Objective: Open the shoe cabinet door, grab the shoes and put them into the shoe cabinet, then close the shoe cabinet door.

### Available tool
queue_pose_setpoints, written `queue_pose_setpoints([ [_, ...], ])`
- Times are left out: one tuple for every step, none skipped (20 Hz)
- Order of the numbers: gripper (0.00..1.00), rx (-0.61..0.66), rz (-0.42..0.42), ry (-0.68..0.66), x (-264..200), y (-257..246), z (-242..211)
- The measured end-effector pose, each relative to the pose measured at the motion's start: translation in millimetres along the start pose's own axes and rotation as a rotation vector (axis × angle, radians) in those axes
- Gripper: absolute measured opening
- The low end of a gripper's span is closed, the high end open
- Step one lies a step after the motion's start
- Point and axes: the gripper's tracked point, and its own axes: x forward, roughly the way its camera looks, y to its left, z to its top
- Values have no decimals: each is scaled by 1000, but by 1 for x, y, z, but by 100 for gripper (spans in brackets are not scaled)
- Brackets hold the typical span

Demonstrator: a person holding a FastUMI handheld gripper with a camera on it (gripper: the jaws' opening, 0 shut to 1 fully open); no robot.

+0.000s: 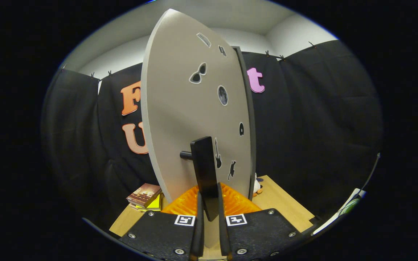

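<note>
Gripper (209,214) fingers drawn close together, clamped on the lower end of the black door handle (205,174), one finger on each side. Handle stands upright on a short peg off the shoe cabinet door (187,108). Door is pale, swung out edge-on, carrying small dark stickers (198,74). Beyond, left of the door, stacked books (144,195) lie on the wooden table (285,206). Shoes not made out.
</note>
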Motion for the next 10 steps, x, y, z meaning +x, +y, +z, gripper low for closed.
queue_pose_setpoints([
  [16, -6, -11, -2, -3, -7, 1],
  [16, -8, -23, -6, -3, -8, 1],
  [16, -8, -32, -7, -4, -9, -1],
  [15, -6, -44, -12, -4, -15, -1],
  [14, -11, -62, -15, -6, -23, -1],
  [13, -14, -87, -17, -8, -35, -1],
  [13, -16, -108, -17, -9, -51, 1],
  [13, -18, -132, -19, -11, -68, 2],
  [11, -26, -162, -18, -13, -88, 3],
  [11, -24, -184, -12, -14, -103, 3],
])
